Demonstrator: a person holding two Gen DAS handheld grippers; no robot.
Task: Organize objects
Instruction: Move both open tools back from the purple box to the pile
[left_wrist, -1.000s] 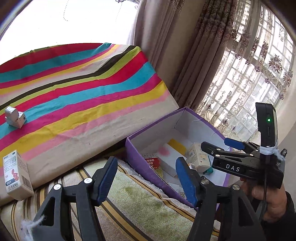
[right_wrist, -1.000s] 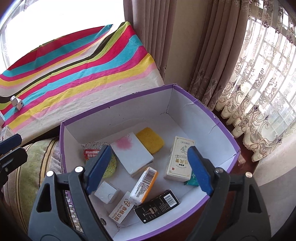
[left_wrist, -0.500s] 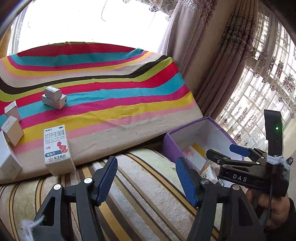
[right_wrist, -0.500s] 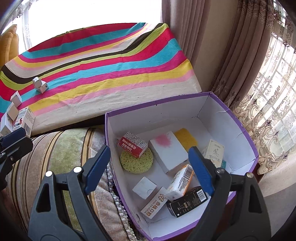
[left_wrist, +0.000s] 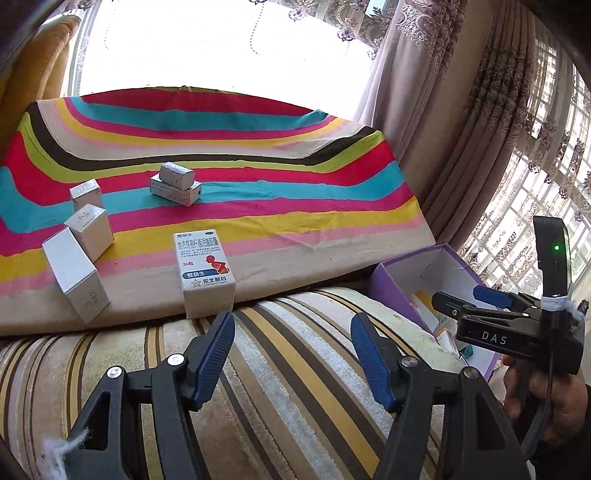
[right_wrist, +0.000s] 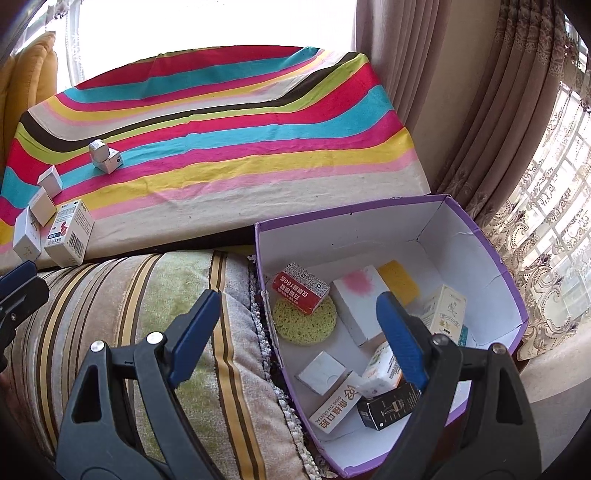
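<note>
Left wrist view: since the earlier frame the view has swung away from the purple box (left_wrist: 391, 284) toward the striped cloth (left_wrist: 221, 206), and a group of cartons has come into sight. The left hand-held gripper (left_wrist: 291, 354) stands partly open with nothing between its jaws, over the striped cushion (left_wrist: 280, 387). The nearest item, the blue-and-white medicine box (left_wrist: 207, 273), stands upright at the cloth's front edge, long axis vertical, printed face toward the camera. To its left are three plain white cartons (left_wrist: 75, 275), the front one leaning; farther back are two small stacked boxes (left_wrist: 175, 182). The right hand-held gripper (left_wrist: 469, 302) shows at the box side, held by a hand (left_wrist: 543, 398).

Right wrist view: the box has shifted rightward in the frame. The right hand-held gripper (right_wrist: 299, 328) is wide and empty, straddling the box wall above the items already stowed.

Risk, as judged: the medicine box is tall and stands on soft cloth at the edge; a jaw striking it before closing could tip it onto the cushion. A grip across its narrow width looks safer. The neighbouring leaning carton could topple if brushed.
</note>
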